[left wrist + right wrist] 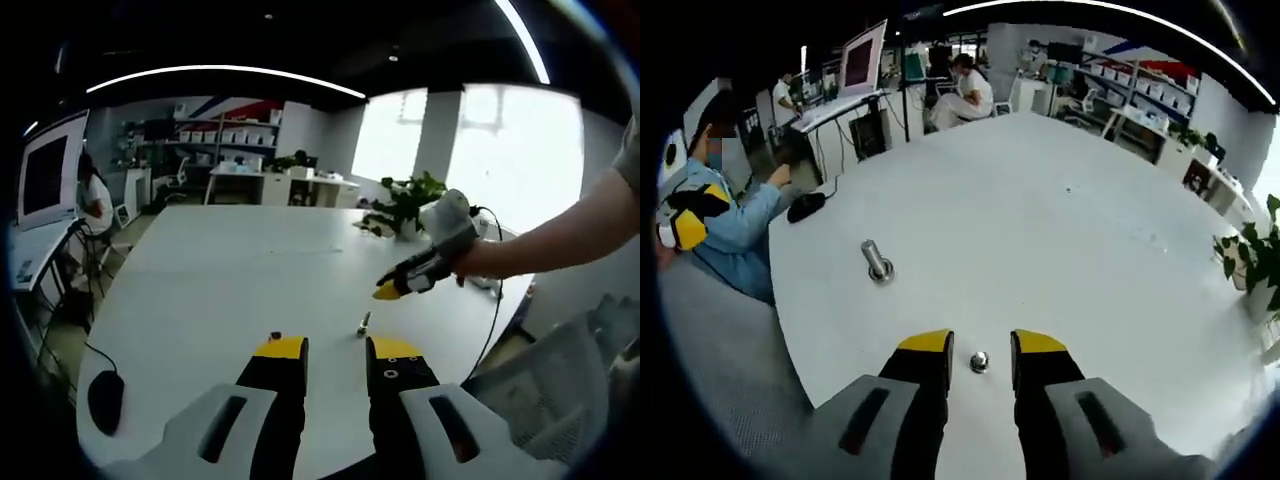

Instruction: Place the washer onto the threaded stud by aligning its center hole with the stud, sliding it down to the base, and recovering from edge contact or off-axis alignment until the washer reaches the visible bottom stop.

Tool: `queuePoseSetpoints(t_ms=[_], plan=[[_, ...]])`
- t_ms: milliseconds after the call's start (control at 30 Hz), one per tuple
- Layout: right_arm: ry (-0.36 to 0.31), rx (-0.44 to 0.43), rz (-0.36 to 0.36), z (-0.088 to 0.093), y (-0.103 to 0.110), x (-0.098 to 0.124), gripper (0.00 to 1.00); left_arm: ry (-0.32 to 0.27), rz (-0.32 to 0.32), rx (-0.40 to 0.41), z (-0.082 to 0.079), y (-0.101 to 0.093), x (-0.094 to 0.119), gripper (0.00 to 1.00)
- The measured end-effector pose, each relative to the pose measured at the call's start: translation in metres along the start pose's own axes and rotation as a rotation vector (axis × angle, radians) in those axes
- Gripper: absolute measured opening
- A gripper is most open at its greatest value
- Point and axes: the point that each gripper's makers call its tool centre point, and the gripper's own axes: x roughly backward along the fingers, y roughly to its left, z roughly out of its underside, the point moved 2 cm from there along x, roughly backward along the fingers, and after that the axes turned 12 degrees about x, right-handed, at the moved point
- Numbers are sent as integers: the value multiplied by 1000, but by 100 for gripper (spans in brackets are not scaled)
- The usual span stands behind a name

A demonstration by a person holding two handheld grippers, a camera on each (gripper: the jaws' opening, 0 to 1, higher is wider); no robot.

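Note:
In the right gripper view a small metal washer (979,361) lies on the white table (1040,200), in the gap between my right gripper's (982,343) open yellow-tipped jaws and touching neither. The threaded stud (877,261) stands upright on its round base to the left and ahead. In the left gripper view the stud (364,322) is a small peg just beyond my open left gripper (337,348), which holds nothing. The right gripper (400,282), held by a hand, comes in from the right over the table behind the stud. The left gripper (685,225) appears at the far left.
A black mouse (105,400) with its cable lies at the table's near left corner. A potted plant (405,205) stands at the far edge, and a mesh chair (560,390) is on the right. People sit at desks with monitors (862,58) beyond the table.

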Motion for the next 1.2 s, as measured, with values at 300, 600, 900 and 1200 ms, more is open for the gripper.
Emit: queuePoseSetpoints(t_ms=[300, 600, 900, 1200], plan=[[-154, 6, 92, -16, 6, 30, 35, 25, 25, -18, 4, -6, -2, 21], [-283, -92, 187, -16, 10, 72, 40, 37, 30, -19, 7, -7, -4, 21], [-344, -193, 283, 1, 15, 111, 42, 8, 19, 5, 1, -3, -2, 21], [-350, -230, 319, 24, 15, 137, 42, -28, 8, 11, -5, -2, 1, 22]])
